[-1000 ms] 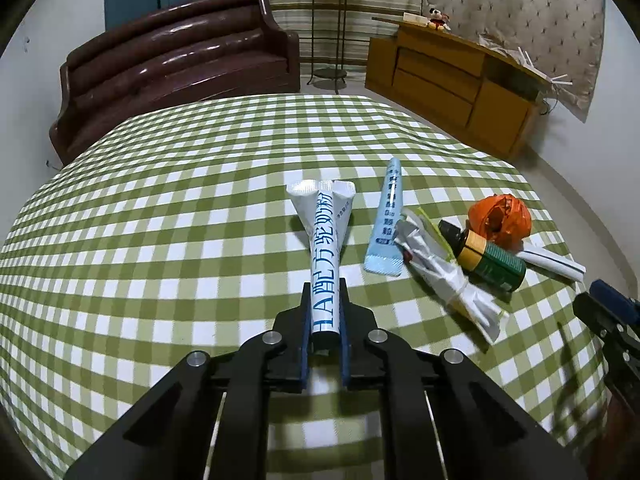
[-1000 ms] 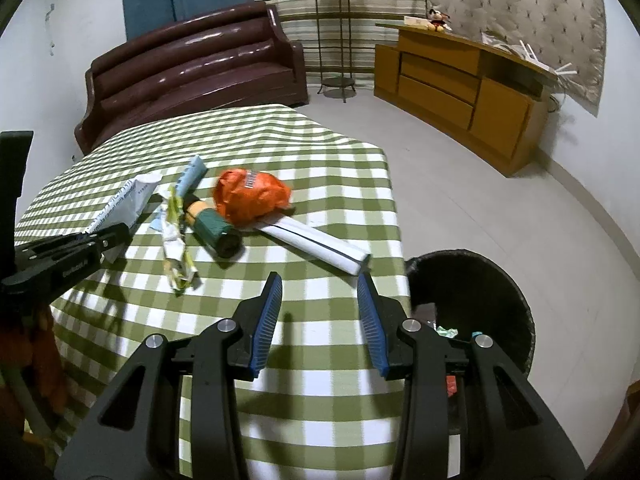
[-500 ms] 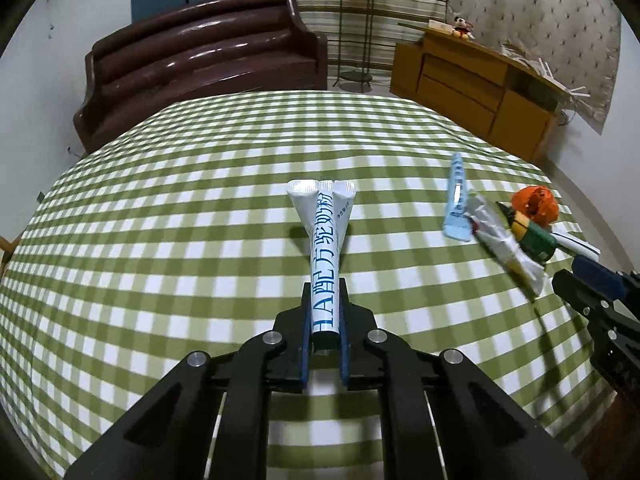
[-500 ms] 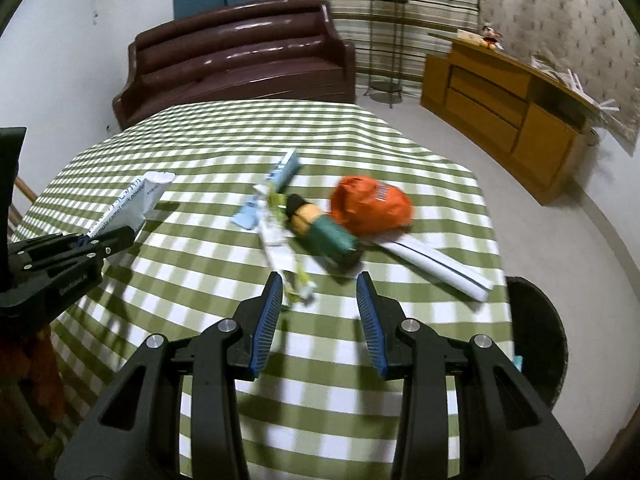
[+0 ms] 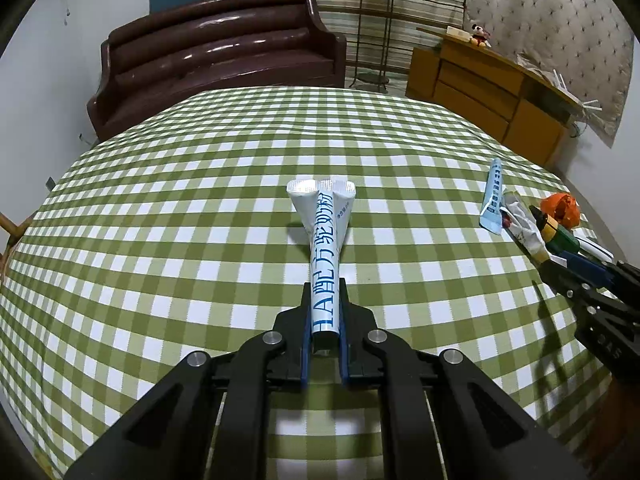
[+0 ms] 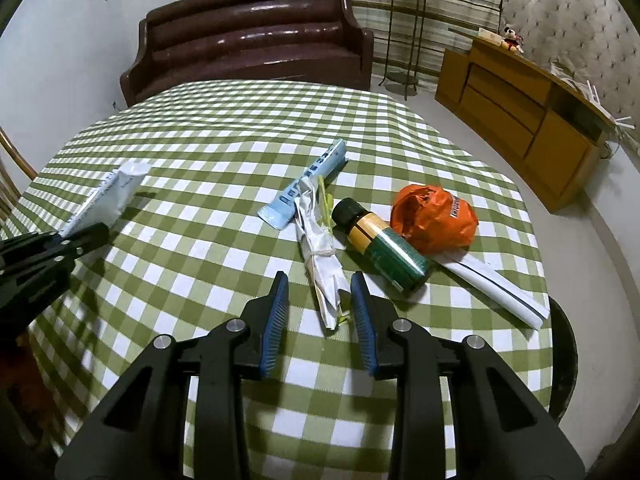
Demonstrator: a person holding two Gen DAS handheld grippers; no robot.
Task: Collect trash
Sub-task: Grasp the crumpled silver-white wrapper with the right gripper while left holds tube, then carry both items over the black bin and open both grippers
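Note:
My left gripper [image 5: 325, 300] is shut on a white tube with blue lettering [image 5: 326, 240], held over the green checked table [image 5: 180, 220]; the tube also shows in the right wrist view [image 6: 108, 196]. My right gripper [image 6: 319, 286] is open, its jaws either side of the near end of a crumpled white wrapper [image 6: 322, 256]. Beside the wrapper lie a light blue sachet [image 6: 308, 190], a green and yellow bottle [image 6: 380, 248], an orange crumpled bag [image 6: 434, 216] and a white paper roll [image 6: 496, 284].
A dark trash bin [image 6: 564, 356] stands on the floor past the table's right edge. A brown sofa [image 5: 216, 60] is behind the table and a wooden cabinet [image 5: 488, 96] stands by the right wall.
My right gripper has swung left from the bin side and come up to the white wrapper. My left gripper has moved left with the tube, away from the pile.

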